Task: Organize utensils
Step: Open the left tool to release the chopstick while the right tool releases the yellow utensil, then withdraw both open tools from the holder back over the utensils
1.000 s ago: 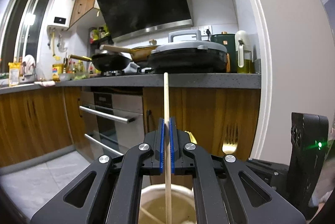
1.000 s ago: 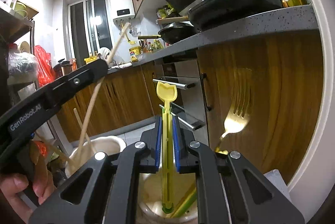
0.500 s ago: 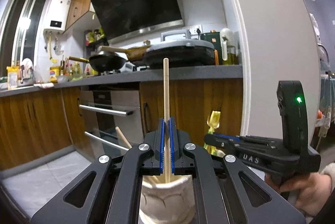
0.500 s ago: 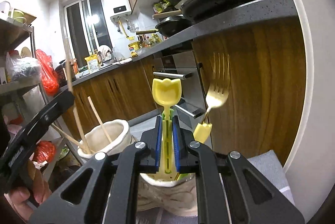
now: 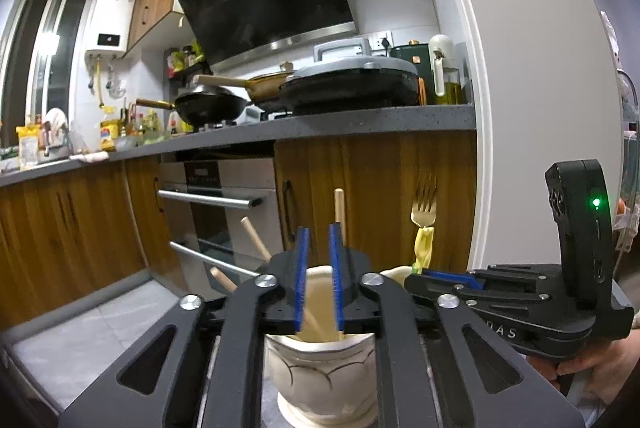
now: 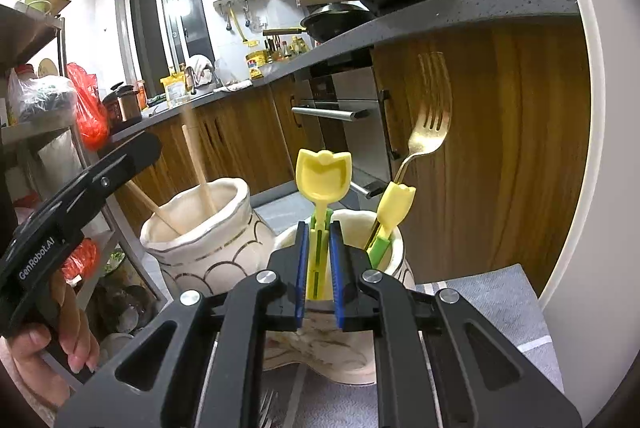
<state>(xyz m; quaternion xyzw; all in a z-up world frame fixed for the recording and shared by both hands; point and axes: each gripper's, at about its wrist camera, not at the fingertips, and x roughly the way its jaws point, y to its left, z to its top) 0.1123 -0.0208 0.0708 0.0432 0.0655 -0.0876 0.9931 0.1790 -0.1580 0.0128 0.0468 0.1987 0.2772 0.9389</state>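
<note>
- The left gripper (image 5: 319, 276) is released: its blue pads stand apart over the mouth of a cream ceramic jar with dark scalloped lines (image 5: 324, 376), gripping nothing.
- A pale wooden chopstick (image 5: 339, 207) stands nearly upright in that jar, its long axis vertical and its blunt end pointing up, just behind the right pad; whether it touches the pad cannot be told.
- Two more wooden chopsticks (image 5: 253, 238) lean out of the same jar toward the left.
- The right gripper (image 6: 319, 270) also has its pads parted on either side of a yellow tulip-shaped plastic spoon with a green stem (image 6: 323, 176); the spoon stands upright, bowl upward, in a second cream ceramic jar (image 6: 394, 248).
- Contact between pads and stem is not clear.
- A gold metal fork (image 6: 430, 123) leans right in that second jar, tines up, beside a smaller yellow tulip utensil (image 6: 394, 203).
- Both jars stand close together on a grey cloth (image 6: 492, 292), before a wooden kitchen cabinet (image 6: 520, 131).
</note>
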